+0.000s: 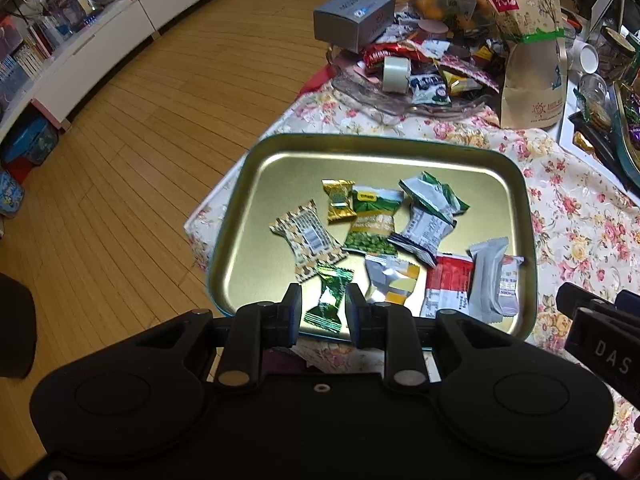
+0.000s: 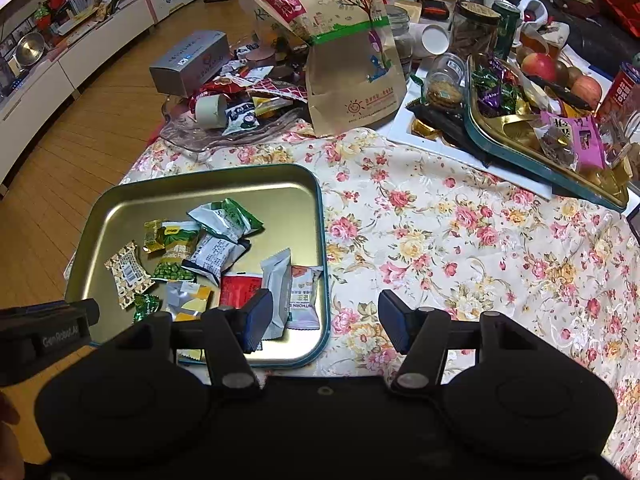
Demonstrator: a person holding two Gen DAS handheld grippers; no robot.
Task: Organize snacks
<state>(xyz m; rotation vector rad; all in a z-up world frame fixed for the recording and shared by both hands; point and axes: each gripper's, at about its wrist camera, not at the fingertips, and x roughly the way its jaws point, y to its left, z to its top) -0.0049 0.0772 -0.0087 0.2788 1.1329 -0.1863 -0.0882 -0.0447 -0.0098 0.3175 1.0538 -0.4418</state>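
Note:
A gold tin tray with a teal rim [image 1: 380,142] [image 2: 200,172] sits at the table's left corner and holds several wrapped snacks. Among them are a green pea packet [image 1: 370,220] [image 2: 176,254], a red packet [image 1: 448,284] [image 2: 240,290] and a grey packet [image 1: 486,280] [image 2: 276,288]. A shiny green candy [image 1: 328,300] [image 2: 146,306] lies at the tray's near edge. My left gripper [image 1: 323,304] hovers over it, jaws apart and not pressing on it. My right gripper [image 2: 326,320] is open wide over the tray's right rim, with nothing between its jaws.
A heap of snacks on a clear dish [image 2: 240,108], a grey box [image 2: 188,62], a tape roll [image 1: 396,74] and a tall paper bag [image 2: 348,76] crowd the back. A second tray of sweets [image 2: 540,128], jars and apples [image 2: 540,66] stand at the right. Flowered cloth [image 2: 460,240] lies between; floor drops off left.

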